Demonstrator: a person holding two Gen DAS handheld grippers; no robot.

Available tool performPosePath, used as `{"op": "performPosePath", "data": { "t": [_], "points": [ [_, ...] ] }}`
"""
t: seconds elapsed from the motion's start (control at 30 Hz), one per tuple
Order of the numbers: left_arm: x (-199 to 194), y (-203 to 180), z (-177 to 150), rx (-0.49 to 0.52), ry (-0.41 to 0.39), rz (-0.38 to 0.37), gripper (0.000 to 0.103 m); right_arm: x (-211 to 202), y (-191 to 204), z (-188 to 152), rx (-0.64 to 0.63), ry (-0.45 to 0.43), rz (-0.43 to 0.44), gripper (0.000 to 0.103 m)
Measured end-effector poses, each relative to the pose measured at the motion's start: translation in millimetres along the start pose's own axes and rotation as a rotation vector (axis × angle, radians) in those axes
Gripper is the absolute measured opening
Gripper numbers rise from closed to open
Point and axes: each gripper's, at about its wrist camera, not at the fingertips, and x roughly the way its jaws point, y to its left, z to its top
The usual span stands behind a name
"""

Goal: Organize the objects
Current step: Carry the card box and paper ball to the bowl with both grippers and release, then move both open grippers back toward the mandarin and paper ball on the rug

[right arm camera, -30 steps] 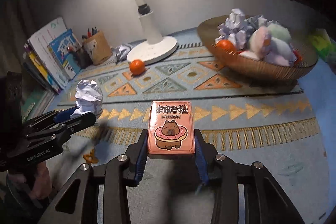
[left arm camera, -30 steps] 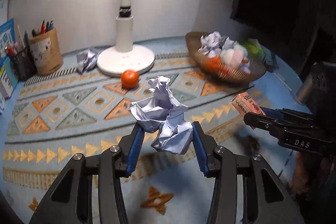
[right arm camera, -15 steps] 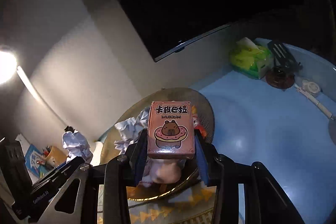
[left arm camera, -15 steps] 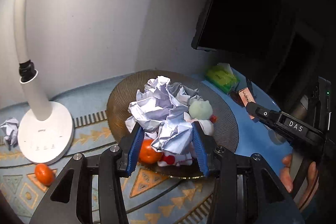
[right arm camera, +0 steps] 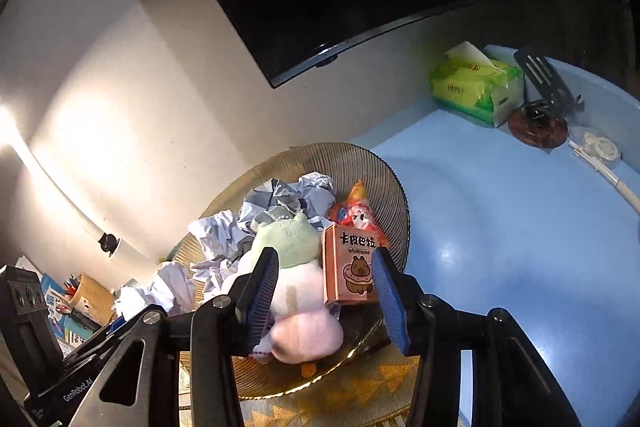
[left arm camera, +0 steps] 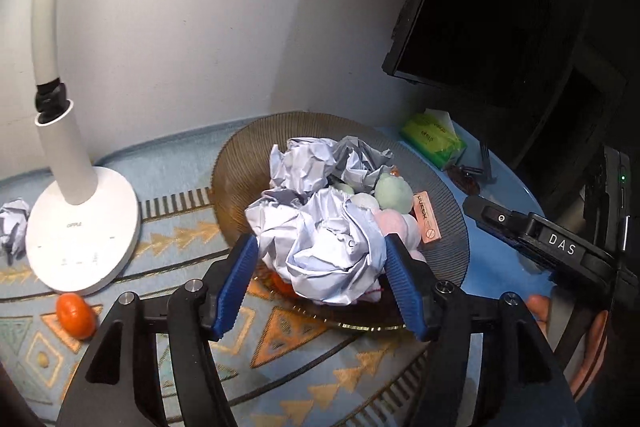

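Dim desk corner, basket [left arm camera: 448,211] filling up: left gripper [left arm camera: 322,283] hanging over it, jaws apart around paper ball [left arm camera: 320,239]; right gripper [right arm camera: 324,287] spread, card box [right arm camera: 350,267] lying inside; tangerine [left arm camera: 75,315], paper wad [left arm camera: 14,223] remaining

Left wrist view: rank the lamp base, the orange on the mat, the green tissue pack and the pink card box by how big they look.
1. lamp base, clearly the largest.
2. green tissue pack.
3. and 4. orange and pink card box: they look alike in size; the box lies farther off in the basket, so no ranking.
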Motion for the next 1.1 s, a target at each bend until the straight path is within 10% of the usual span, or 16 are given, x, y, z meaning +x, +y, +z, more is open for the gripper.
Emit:
{"op": "performPosePath", "data": {
  "t": [0.2,0.5,1.1],
  "points": [
    [-81,19,-24,-0.003,-0.089,0.095,0.078,-32,55,-29,-0.162,-0.003,-0.059,0.06],
    [-182,71,-74,-0.079,-0.143,0.455,0.081,-63,156,-89,-0.42,-0.031,-0.086,0.063],
    [-144,146,-165,-0.181,0.007,0.683,0.081,14,195,-192,-0.566,0.136,0.014,0.064]
  ]
}}
